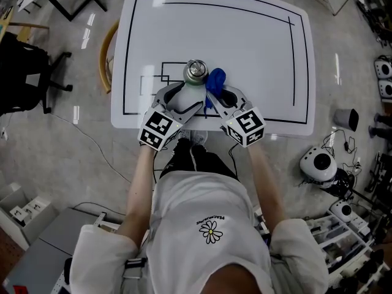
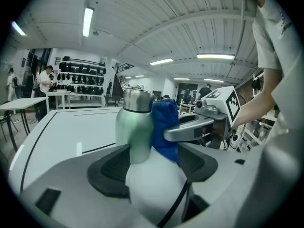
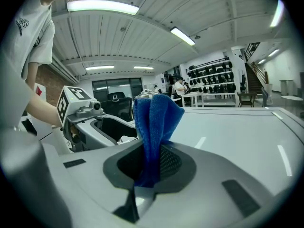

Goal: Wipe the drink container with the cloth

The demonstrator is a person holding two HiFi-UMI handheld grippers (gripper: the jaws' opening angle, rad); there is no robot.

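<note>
Rigid bottle, probably slick and tippy, best held low where left gripper fingers sit slack; right gripper fingers pinch limp cloth.

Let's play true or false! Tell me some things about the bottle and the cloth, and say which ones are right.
1. The cloth is blue. True.
2. The right gripper is pinching the cloth. True.
3. The bottle is lying on the floor. False: it stands upright on the white table, between the jaws of the left gripper.
4. The bottle has no lid. False: its silver lid is on.
</note>
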